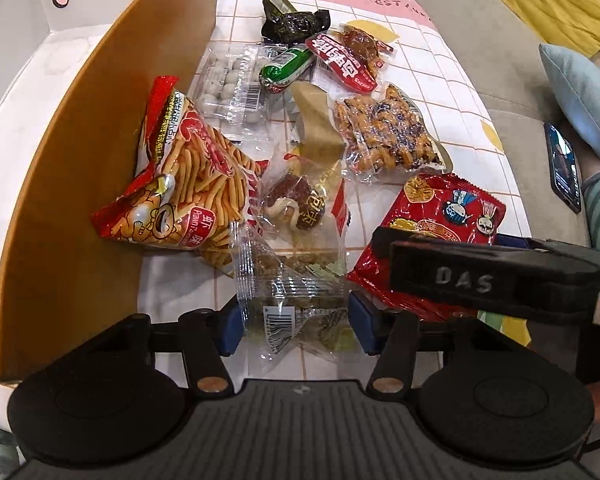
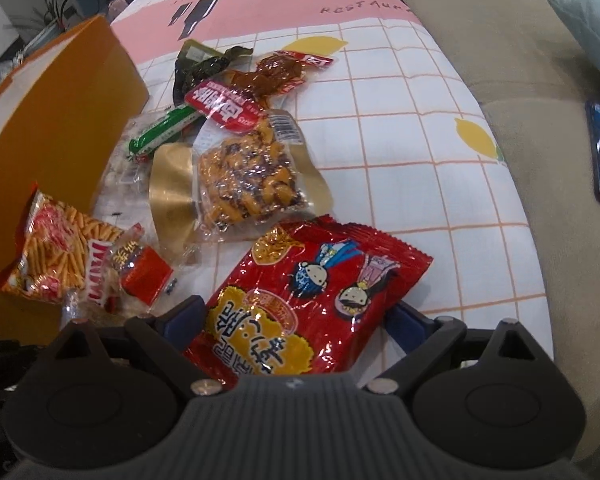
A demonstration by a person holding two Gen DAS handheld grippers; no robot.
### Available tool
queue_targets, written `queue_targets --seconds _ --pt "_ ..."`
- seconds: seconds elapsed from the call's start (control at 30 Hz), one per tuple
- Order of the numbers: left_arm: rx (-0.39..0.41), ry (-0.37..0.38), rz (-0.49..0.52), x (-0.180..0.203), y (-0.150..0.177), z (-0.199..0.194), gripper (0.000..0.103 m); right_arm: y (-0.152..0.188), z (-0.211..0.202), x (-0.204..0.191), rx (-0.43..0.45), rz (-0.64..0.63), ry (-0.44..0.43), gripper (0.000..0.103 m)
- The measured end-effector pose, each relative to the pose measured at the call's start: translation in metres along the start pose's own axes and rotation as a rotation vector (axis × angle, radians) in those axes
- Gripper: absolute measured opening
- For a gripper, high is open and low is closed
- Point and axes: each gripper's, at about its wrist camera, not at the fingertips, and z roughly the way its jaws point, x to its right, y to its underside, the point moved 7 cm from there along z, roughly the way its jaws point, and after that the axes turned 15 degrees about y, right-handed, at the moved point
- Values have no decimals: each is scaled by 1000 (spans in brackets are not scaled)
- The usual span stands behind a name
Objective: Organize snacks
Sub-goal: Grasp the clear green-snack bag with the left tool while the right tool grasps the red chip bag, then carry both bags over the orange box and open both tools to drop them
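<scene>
Left gripper point(image 1: 294, 326): its fingers stood apart on either side of the clear packet point(image 1: 296, 308), pads close to or touching the film; whether they gripped it, I could not tell.
Right gripper point(image 2: 296, 326): wide open around the near end of the red noodle bag point(image 2: 320, 300), not visibly pinching it.
Orange box point(image 1: 88, 152): the landmark; both packets lay on the counter point(image 1: 432, 92) to its right, the prawn-stick bag point(image 1: 184, 184) leaning against its wall.
Slip risk: crinkly film would likely slide from a loose, shallow pinch.
Snag risk: the clear packet overlapped its neighbours and could drag them.
Collision risk: the two grippers sat just beside each other.
</scene>
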Motion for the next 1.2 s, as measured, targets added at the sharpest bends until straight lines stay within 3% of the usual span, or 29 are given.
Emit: queue_targets --seconds 0.17,0.23,0.37,0.6,1.0,1.2 --pt "4 1 -4 0 -1 -1 56 1 -3 0 24 -32 13 81" --pt "3 5 -3 0 0 -1 55 0 -6 4 36 -13 6 64" --pt "12 2 -3 0 1 -4 54 -1 -10 10 36 25 -12 57" --pt "51 17 12 5 1 -18 54 -1 -30 17 66 65 -39 33" --pt "124 57 76 19 0 -58 54 7 -77 23 156 24 -62 25" --pt "214 70 73 24 -9 -90 54 3 -108 20 226 22 -109 25"
